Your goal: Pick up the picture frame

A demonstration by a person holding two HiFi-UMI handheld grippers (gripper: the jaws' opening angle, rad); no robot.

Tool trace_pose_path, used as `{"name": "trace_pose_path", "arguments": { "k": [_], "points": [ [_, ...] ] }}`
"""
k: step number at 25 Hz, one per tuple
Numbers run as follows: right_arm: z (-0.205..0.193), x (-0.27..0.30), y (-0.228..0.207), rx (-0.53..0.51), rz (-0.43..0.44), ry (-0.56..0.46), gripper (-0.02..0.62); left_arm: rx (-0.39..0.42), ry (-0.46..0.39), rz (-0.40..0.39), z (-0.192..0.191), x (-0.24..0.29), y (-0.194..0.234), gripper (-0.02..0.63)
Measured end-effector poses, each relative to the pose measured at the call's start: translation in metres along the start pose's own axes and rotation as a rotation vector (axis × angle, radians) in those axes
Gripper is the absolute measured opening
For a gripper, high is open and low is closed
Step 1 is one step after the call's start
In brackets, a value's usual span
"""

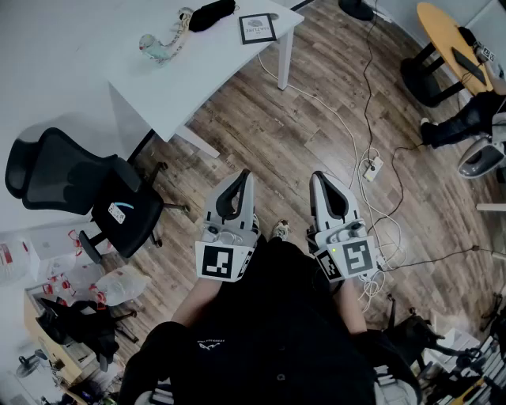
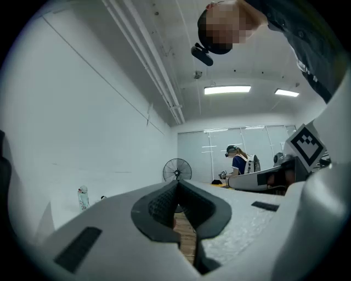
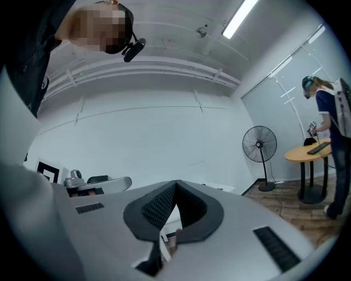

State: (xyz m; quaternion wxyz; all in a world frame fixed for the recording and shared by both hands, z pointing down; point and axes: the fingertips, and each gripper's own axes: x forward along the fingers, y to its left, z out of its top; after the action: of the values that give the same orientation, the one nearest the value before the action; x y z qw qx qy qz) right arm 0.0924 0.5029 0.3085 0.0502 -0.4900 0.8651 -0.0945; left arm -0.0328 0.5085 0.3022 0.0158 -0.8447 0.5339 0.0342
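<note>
Nearest, the left gripper (image 1: 243, 177) and the right gripper (image 1: 320, 179) are held side by side in front of the person's dark-clothed body, both pointing level toward the white table (image 1: 198, 75). In the left gripper view its jaws are pressed together with nothing between them (image 2: 176, 184), and the right gripper view shows the same closed, empty pair (image 3: 175, 184).

Ahead of the tips, bare wood floor (image 1: 269, 134) runs open up to the table's near edge. That lane is hemmed on the left by a black office chair (image 1: 83, 190) standing off the table's near left corner. On the right, white cables (image 1: 370, 168) trail across the boards.

The picture frame (image 1: 257, 28) lies flat and face up at the table's right end, close to the near edge above the white leg (image 1: 284, 62), and well apart from both grippers. It has a dark border round a pale middle, and its sides sit slightly skewed to the table's edges. It looks close to square from the head view, so its long axis cannot be told. To its left on the table rest a black object (image 1: 212, 14) and a pale curved item (image 1: 162, 41), both clear of the frame.

Farthest right stands a round wooden table (image 1: 449, 35)
</note>
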Motion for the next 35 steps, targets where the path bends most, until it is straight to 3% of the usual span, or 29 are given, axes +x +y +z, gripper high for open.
{"name": "trace_pose_path", "arguments": {
  "k": [4,7,12,17,29,35],
  "points": [
    [0.011,-0.017,0.014,-0.008,0.007,-0.001,-0.002,-0.002,0.013,0.004,0.009,-0.015,-0.009,0.008],
    [0.019,-0.023,0.027,-0.035,0.048,-0.009,-0.002,0.006,-0.023,0.024,0.021,-0.019,-0.010,0.006],
    [0.015,-0.026,0.031,-0.031,0.049,-0.001,-0.002,-0.062,-0.036,0.017,0.024,-0.034,-0.021,0.008],
    [0.016,-0.021,0.041,-0.052,0.079,0.008,-0.002,-0.045,-0.048,0.044,0.024,-0.036,-0.013,0.008],
    [0.012,-0.020,0.015,-0.020,0.047,0.026,-0.002,-0.045,-0.057,0.093,0.017,-0.023,-0.011,0.008],
    [0.014,0.004,0.006,-0.037,0.039,0.027,-0.002,-0.063,-0.047,0.074,0.009,0.000,0.000,0.006]
  ]
}}
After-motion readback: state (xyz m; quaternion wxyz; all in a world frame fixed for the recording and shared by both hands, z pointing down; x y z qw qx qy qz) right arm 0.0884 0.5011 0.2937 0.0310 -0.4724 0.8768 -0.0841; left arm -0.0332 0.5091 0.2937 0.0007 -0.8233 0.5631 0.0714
